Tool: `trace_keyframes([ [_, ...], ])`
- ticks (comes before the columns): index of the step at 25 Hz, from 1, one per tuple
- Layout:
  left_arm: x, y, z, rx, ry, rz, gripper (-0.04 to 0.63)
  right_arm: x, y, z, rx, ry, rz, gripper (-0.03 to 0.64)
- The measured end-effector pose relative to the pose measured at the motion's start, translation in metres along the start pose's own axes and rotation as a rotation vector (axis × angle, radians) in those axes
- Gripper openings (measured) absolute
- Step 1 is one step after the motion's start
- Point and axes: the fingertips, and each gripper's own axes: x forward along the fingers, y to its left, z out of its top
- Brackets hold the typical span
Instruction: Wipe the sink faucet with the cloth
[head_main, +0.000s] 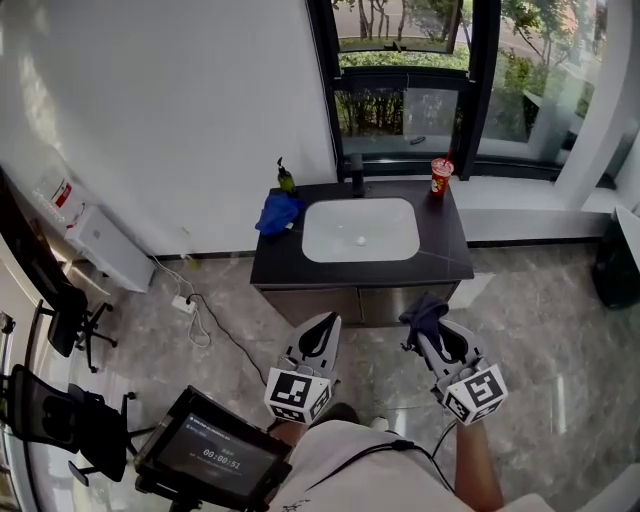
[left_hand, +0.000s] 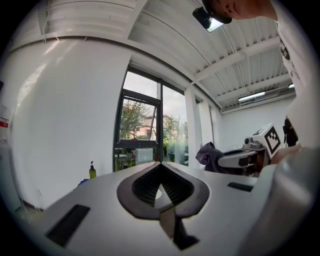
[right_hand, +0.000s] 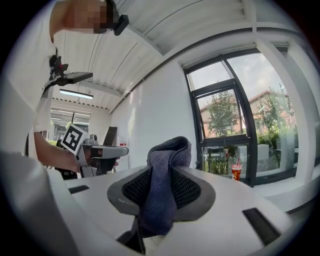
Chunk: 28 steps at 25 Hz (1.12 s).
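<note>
**Faucet ahead, cloth gripped**

Faucet (head_main: 356, 172) is black and stands at the back of the white sink (head_main: 312, 240), in front of the window. I am well apart from it, and both grippers point level toward the counter (head_main: 452, 250).

My right gripper (head_main: 428, 328) is clamped on the grey cloth (right_hand: 162, 190), which sits folded between the pads and sticks out past the tips. The left gripper (head_main: 322, 328) has its jaws together with nothing between them.

I judge that the step in hand is the approach. To do it well, I should bring the right gripper over the basin with the cloth end leading, so that cloth and not plastic meets the faucet. I must also keep off the red cup (head_main: 441, 176) near its right side. The left gripper should stay away from the blue rag (head_main: 278, 212) and the bottle (head_main: 286, 180).

The counter is dark and glossy and the floor is grey stone. A cable (head_main: 215, 325) lies on the floor at my left.
</note>
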Motion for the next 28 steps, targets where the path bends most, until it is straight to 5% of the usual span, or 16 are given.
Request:
trace_keyframes([
  [8, -0.023, 0.023, 0.022, -0.009, -0.004, -0.014, -0.006, 0.010, 0.032, 0.026, -0.020, 0.003, -0.007, 0.115],
  [28, -0.031, 0.031, 0.014, -0.002, -0.010, -0.020, -0.006, 0.012, 0.045, 0.011, -0.043, 0.034, 0.007, 0.115],
])
